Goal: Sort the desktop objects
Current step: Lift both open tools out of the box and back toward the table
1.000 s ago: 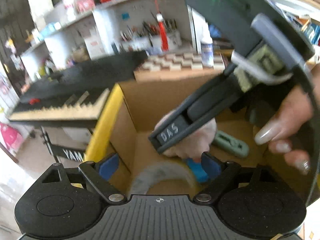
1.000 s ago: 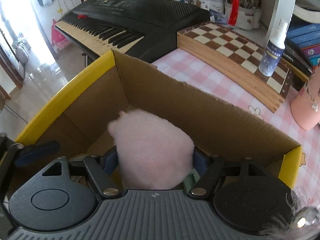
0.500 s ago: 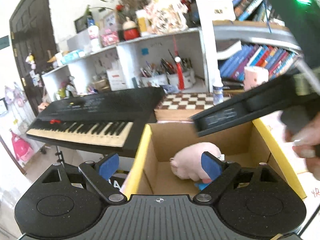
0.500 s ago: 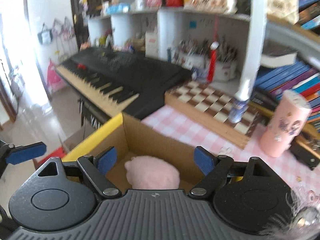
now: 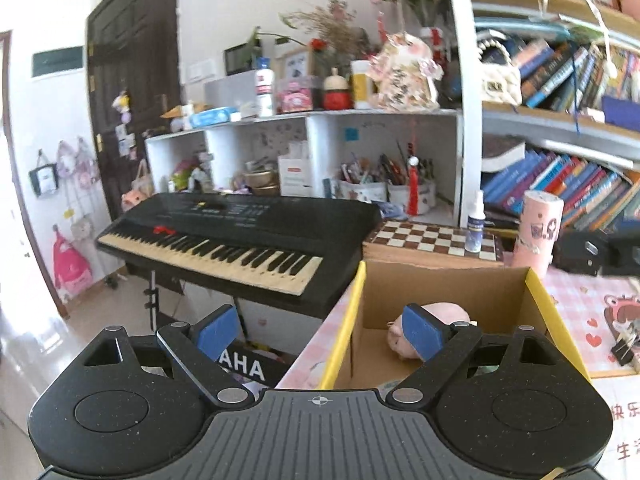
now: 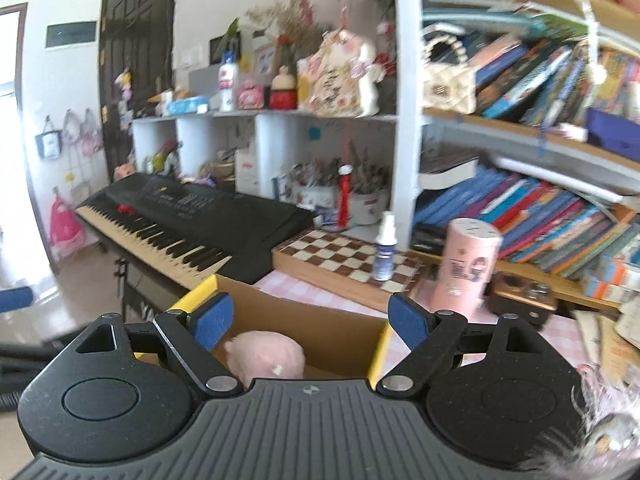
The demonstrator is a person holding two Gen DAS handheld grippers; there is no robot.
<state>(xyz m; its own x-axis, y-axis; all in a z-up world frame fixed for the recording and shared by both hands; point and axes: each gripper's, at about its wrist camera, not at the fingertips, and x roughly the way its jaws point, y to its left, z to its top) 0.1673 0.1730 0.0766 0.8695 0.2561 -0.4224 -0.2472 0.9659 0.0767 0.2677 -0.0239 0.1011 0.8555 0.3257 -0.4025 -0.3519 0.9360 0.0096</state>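
The pink plush pig toy (image 5: 430,330) lies on the floor of the open brown cardboard box with yellow-taped rims (image 5: 444,286), evidently deposited there as its sorted place. The right gripper (image 6: 308,322) stands above the box's near edge, jaws spread wide with nothing between them. The left gripper (image 5: 320,330) hangs over the box's left rim, likewise spread and empty. Behind the box sit a wooden chessboard case (image 5: 432,236) and a pink cylindrical container (image 5: 538,228), judged as remaining candidates.
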